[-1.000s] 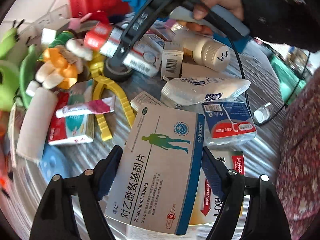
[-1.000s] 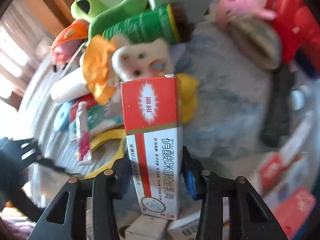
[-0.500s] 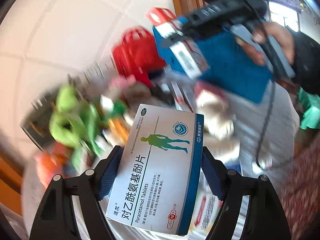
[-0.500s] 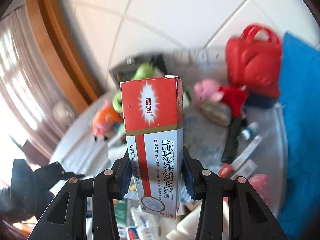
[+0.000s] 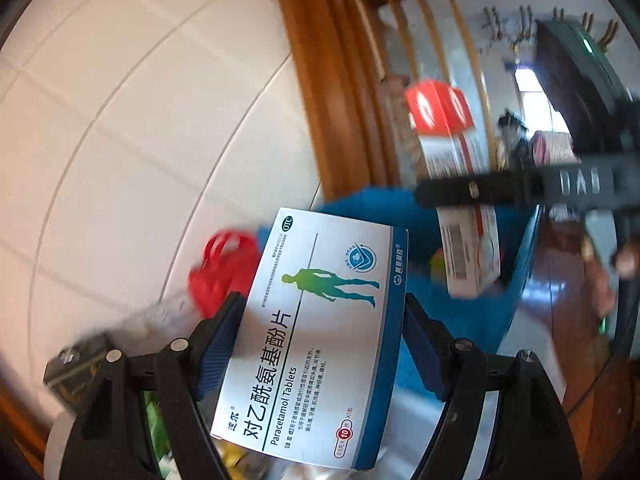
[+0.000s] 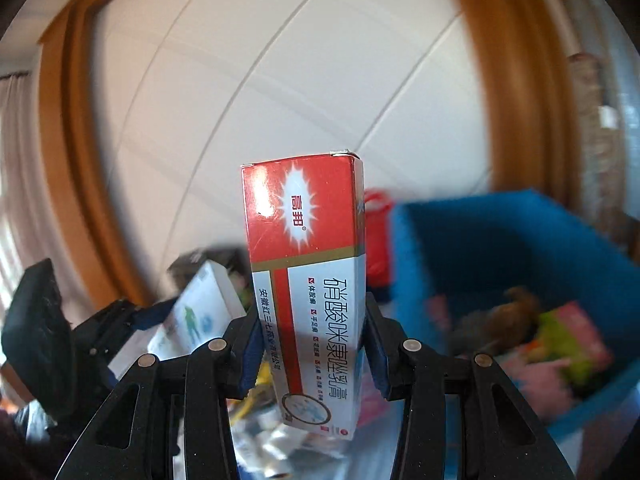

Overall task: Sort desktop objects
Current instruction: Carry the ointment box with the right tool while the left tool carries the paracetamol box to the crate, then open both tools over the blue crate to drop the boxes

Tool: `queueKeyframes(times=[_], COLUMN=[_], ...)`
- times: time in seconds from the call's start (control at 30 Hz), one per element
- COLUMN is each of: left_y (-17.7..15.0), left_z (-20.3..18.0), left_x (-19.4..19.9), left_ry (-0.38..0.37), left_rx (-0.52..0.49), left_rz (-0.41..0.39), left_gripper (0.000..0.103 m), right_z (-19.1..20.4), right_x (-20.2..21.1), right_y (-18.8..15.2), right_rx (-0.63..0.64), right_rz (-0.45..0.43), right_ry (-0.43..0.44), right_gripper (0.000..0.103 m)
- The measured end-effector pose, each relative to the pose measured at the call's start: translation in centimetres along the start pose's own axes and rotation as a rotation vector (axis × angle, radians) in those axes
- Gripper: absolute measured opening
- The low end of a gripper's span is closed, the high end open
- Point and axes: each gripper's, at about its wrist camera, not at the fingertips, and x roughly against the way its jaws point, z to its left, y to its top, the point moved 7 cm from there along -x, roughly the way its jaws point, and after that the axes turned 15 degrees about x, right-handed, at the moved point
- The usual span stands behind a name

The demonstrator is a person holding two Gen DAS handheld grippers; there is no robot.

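Both tongs have risen off the cluttered counter since a second ago, so the views that looked down on toys and medicine packs now face the white tiled wall (image 6: 248, 92) and the wooden door frame (image 5: 332, 80). The left tongs (image 5: 320, 344) are closed on the paracetamol box (image 5: 316, 332), their blue pads pressing its two long edges; the white and blue carton sits tilted, its printed face with the green walking figure turned to the camera. The right tongs (image 6: 312, 344) grip the red-and-white ointment box (image 6: 308, 272) by its narrow sides, holding it nearly upright with the red end on top.

Taking the blue bin (image 6: 516, 248) as the landmark: in the right wrist view the ointment box is held just left of the bin's near wall and not over its opening. Inside the bin lie a brown plush toy (image 6: 504, 316) and a green and pink item (image 6: 572, 340), both blurred. A red bag (image 6: 376, 240) stands against the wall just left of the bin, partly hidden behind the ointment box. Further left of the bin, the left tongs and their carton (image 6: 192, 316) show low in that view.

In the left wrist view the bin (image 5: 472, 312) lies behind the paracetamol box, and the ointment box (image 5: 456, 184) hangs above the bin in the black right tongs (image 5: 480, 191). The red bag (image 5: 224, 272) sits left of the bin there.
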Motion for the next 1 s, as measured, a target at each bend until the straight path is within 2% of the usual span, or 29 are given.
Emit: queueKeyframes(times=[0.13,0.23,0.47,0.73,1.0], left_y=[3.9,5.3,5.6,6.1,6.9], left_z=[-5.8,-9.2,-12.4,-13.0,-14.3], left_x=[-2.6,-5.3,-10.7,-13.1,-15.1], left_ry=[-0.024,-0.010,0.115,0.215,0.286], left_rx=[0.008,0.017,0.056,0.095,0.088], left_rz=[-0.039,-0.036,0.016,0.034,0.042], left_gripper=[0.077,0.077,0.077,0.077,0.077], right_z=[-6.3,-11.1,-18.9,-23.0,-23.7], right_x=[3.9,4.4,4.1,3.6,2.1], right_y=[0.7,0.9,0.1,-1.2,-3.1], right_rx=[-0.034,-0.048,-0.093,-0.104,-0.109], right_rz=[-0.033,-0.025,0.004,0.036,0.067], right_ry=[-0.094,-0.140,-0.157,-0.143,-0.108], right_gripper=[0.043,0.043,0.043,0.043,0.045])
